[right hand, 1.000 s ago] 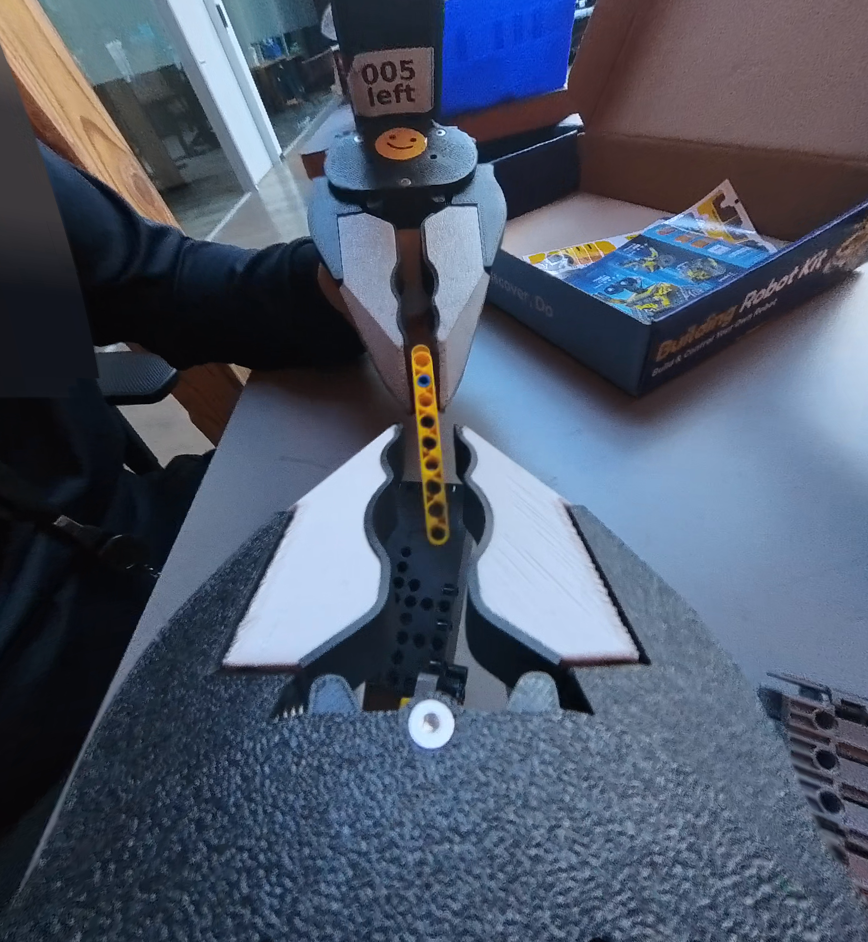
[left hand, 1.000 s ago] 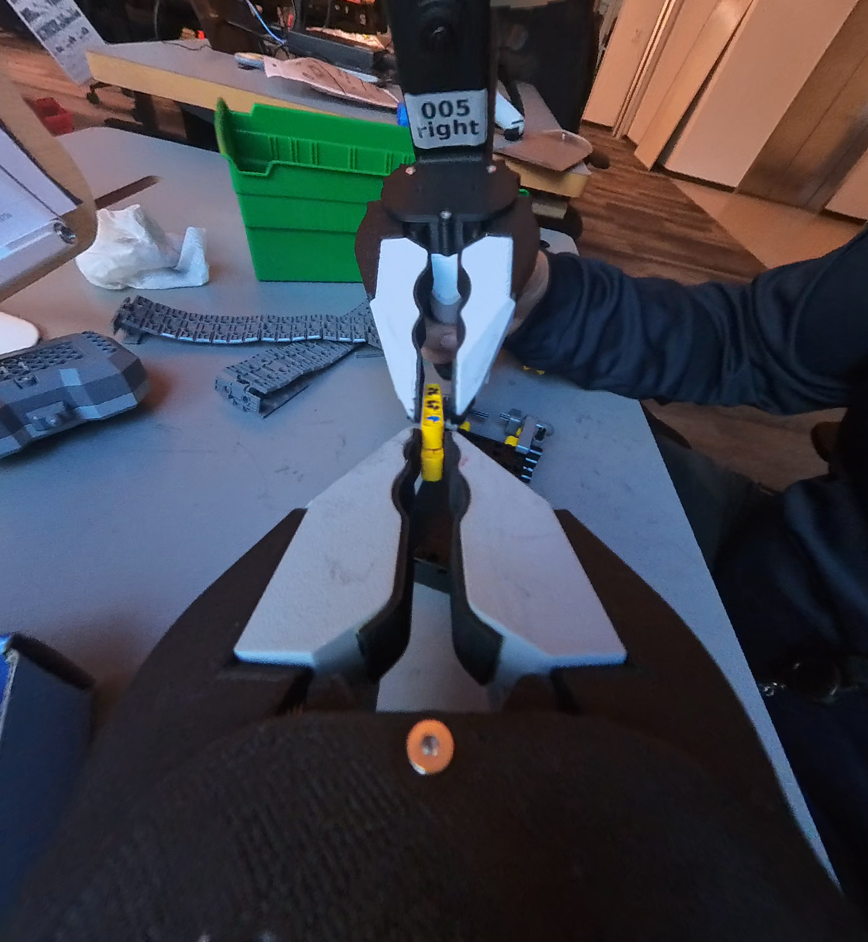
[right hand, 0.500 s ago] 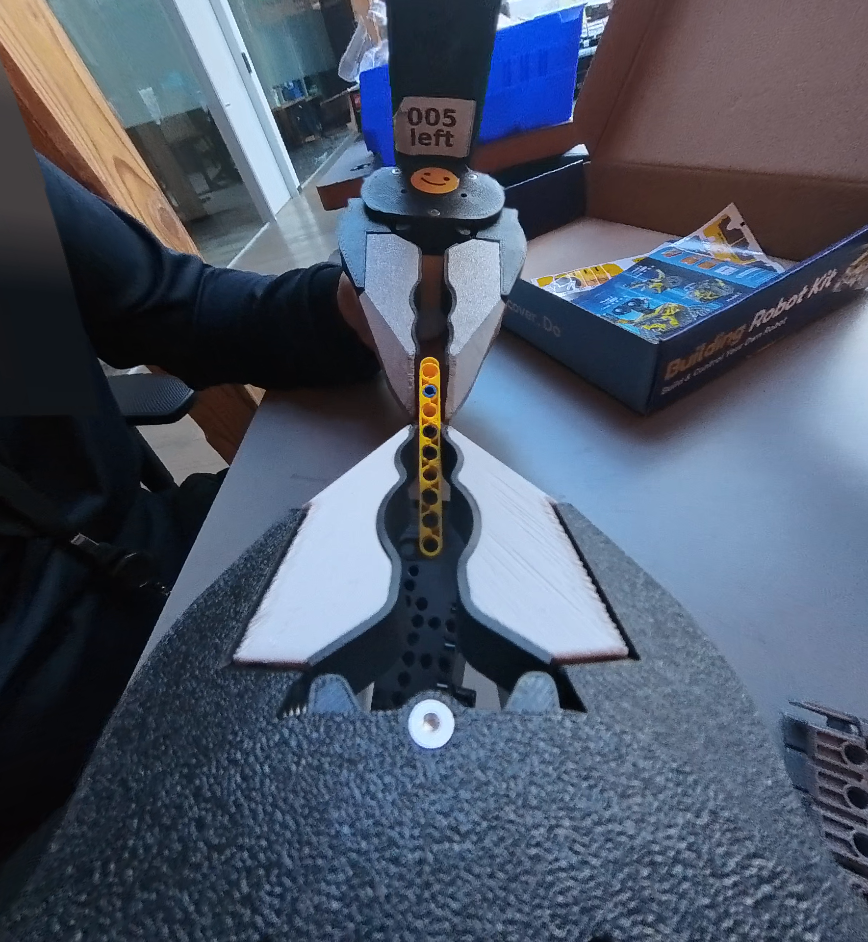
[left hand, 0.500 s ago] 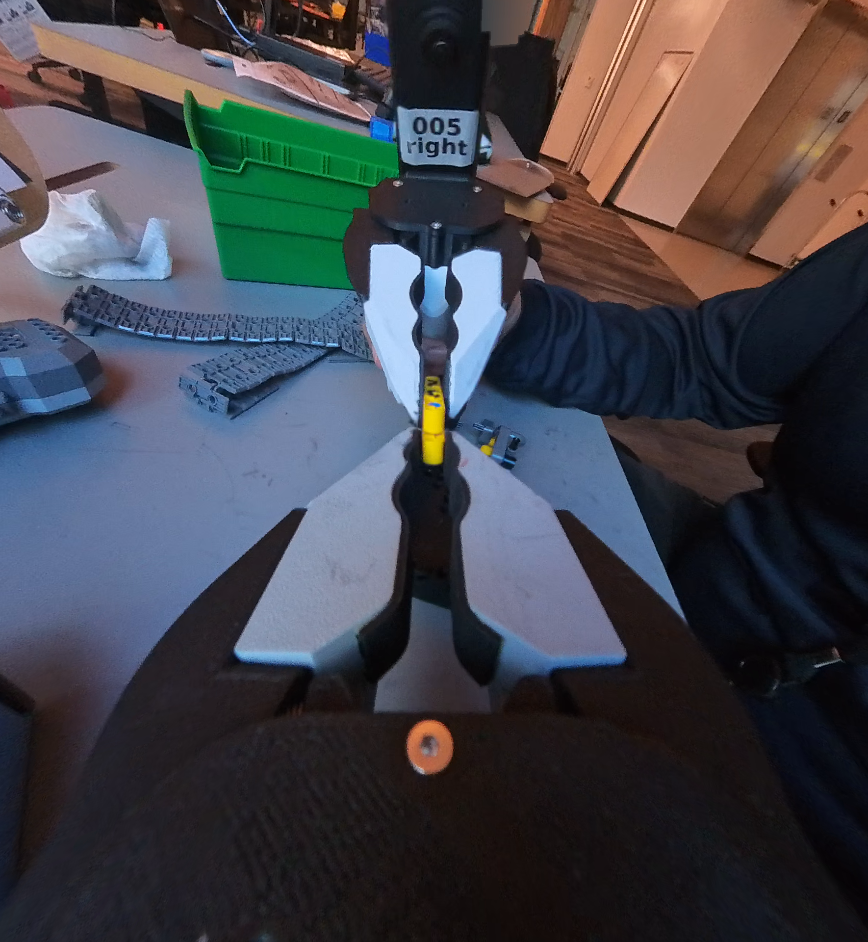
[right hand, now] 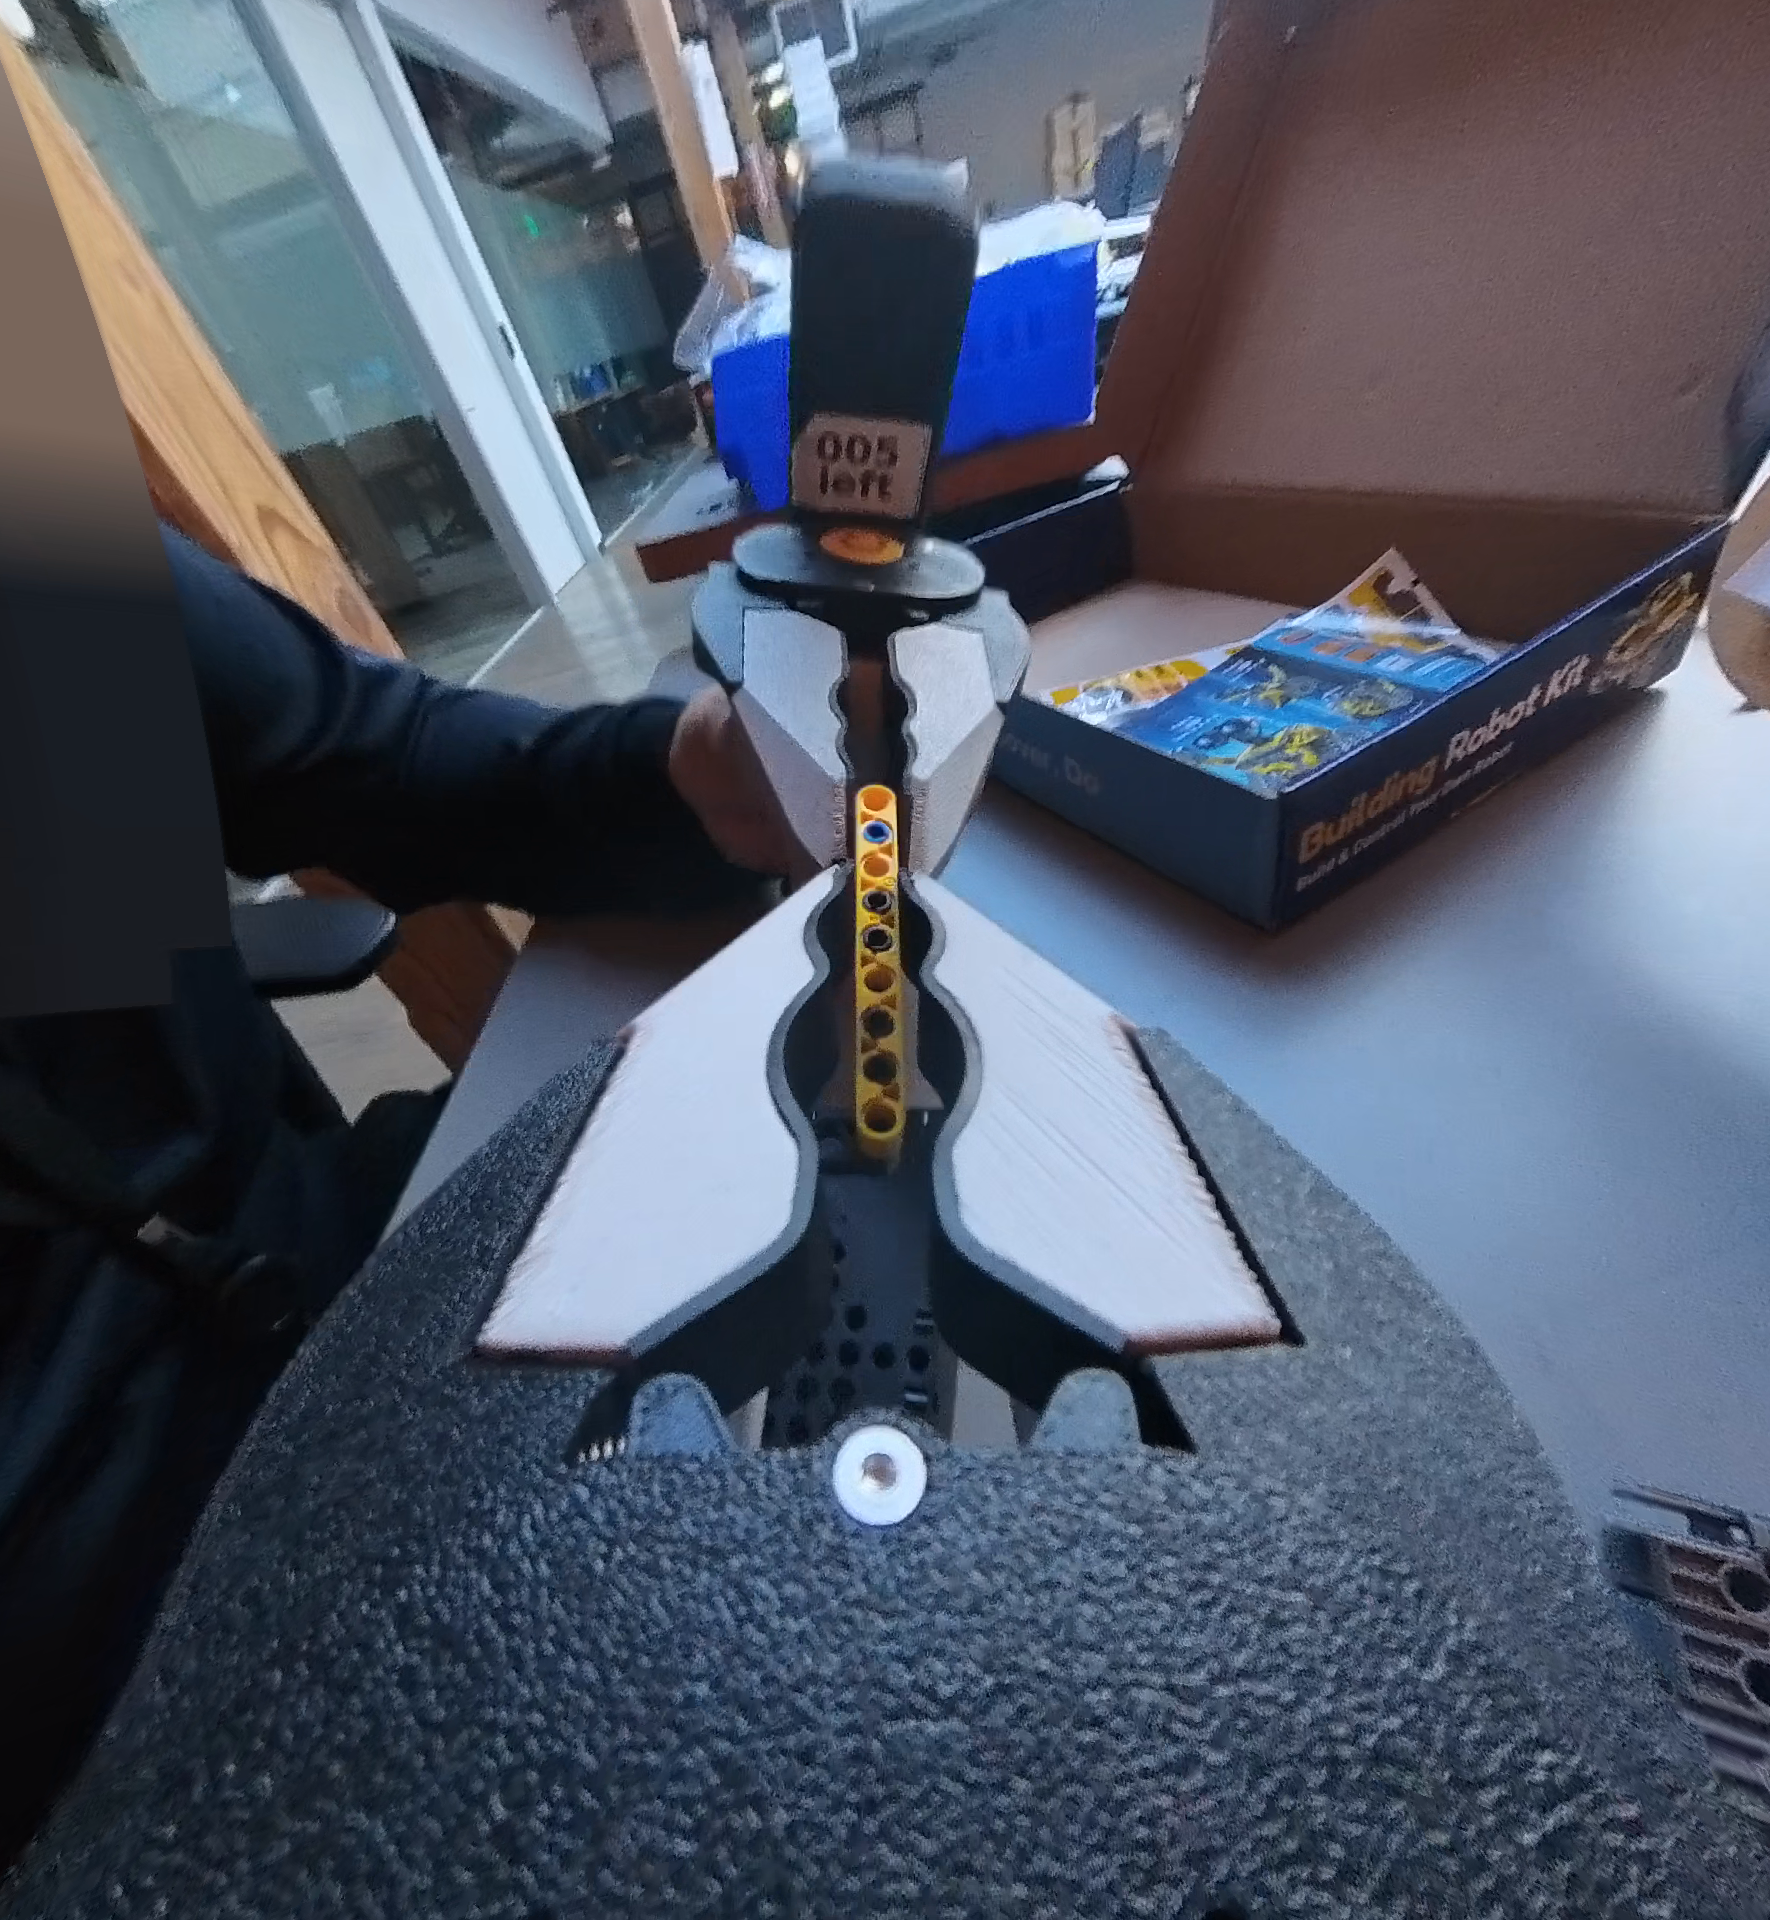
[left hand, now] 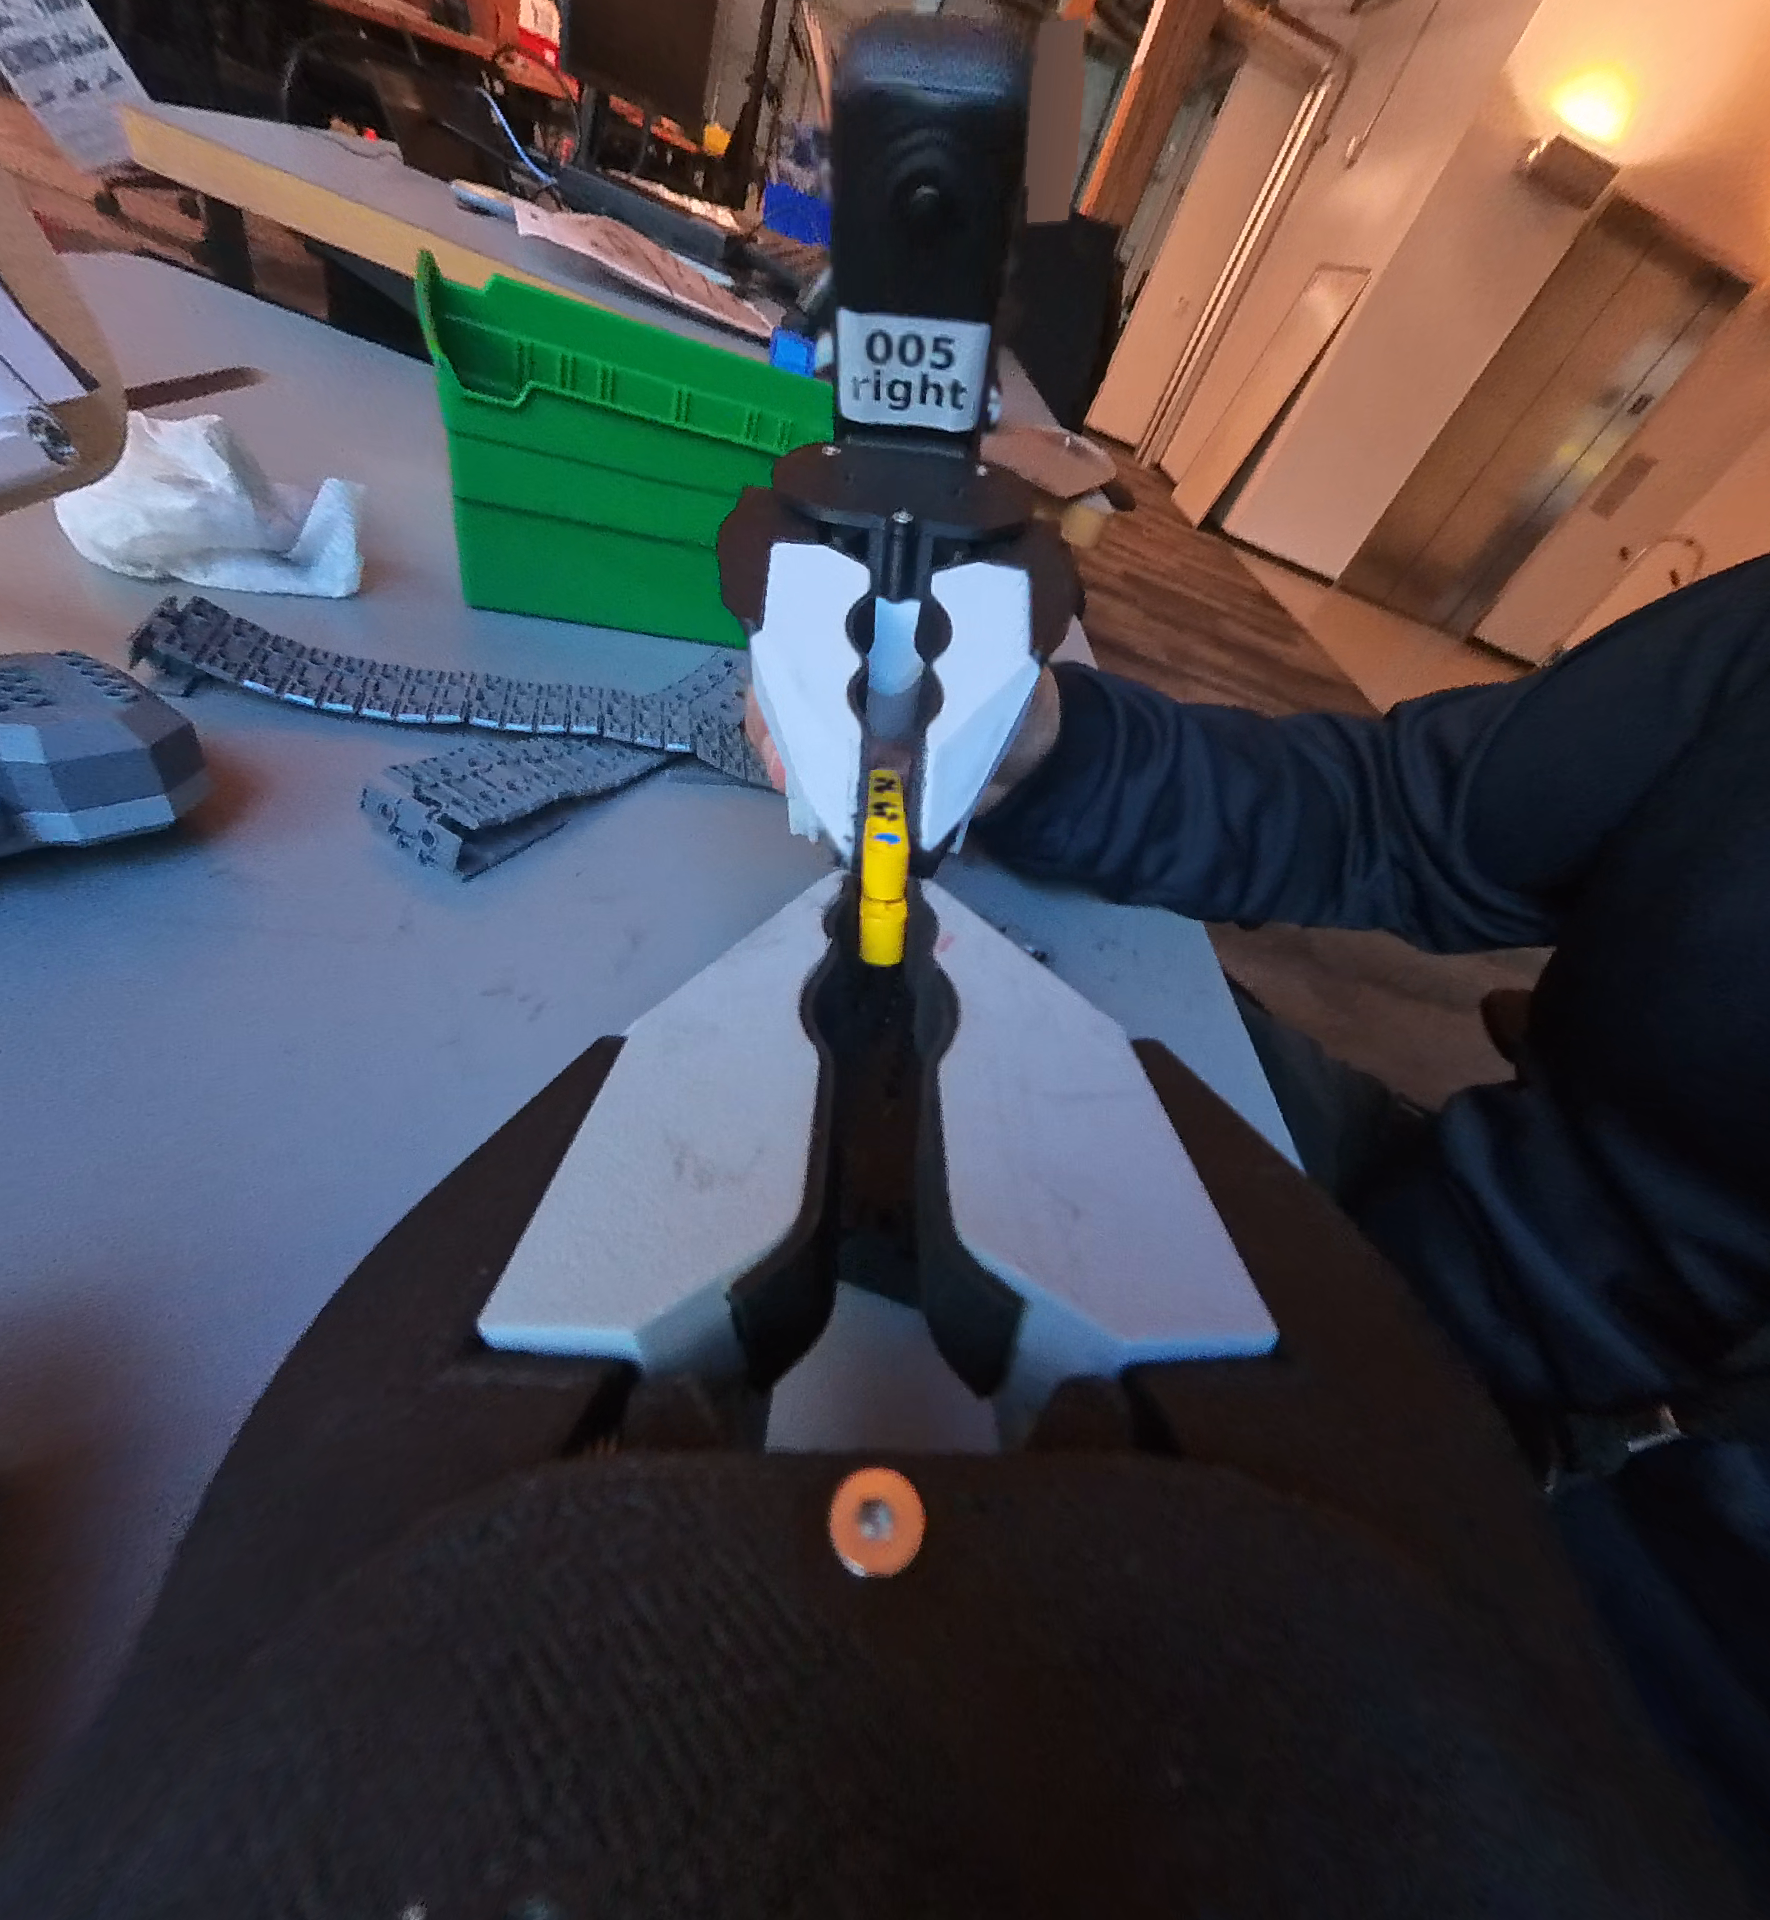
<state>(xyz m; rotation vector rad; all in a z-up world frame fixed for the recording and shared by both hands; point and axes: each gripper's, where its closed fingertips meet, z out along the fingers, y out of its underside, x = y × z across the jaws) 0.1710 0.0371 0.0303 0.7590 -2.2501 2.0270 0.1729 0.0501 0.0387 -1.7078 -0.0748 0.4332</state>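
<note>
A yellow beam with a row of holes (right hand: 876,977) is held in the air between my two grippers, which face each other tip to tip. My right gripper (right hand: 876,885) is shut on it, and the beam runs back between its fingers over a black perforated part (right hand: 860,1340). My left gripper (left hand: 881,902) is shut on the beam's other end (left hand: 881,883). The right gripper also shows in the left wrist view (left hand: 881,844), and the left gripper in the right wrist view (right hand: 876,847). A hand holds each one.
On the grey table (left hand: 237,1039) lie dark tread strips (left hand: 445,696), a grey hull piece (left hand: 50,758), a white crumpled cloth (left hand: 206,509) and a green bin (left hand: 600,499). An open blue cardboard box (right hand: 1483,810) holds booklets (right hand: 1276,686). A person's dark sleeve (left hand: 1380,769) reaches in. Left and right tips are no more than a few centimetres apart. The grey hull piece (left hand: 50,758) is about 20 cm from both grippers' fingertips.
Both grippers stay shut on the yellow beam. The opposite gripper now sits lower in each view, and the beam reaches a little deeper between the right gripper's fingers.
</note>
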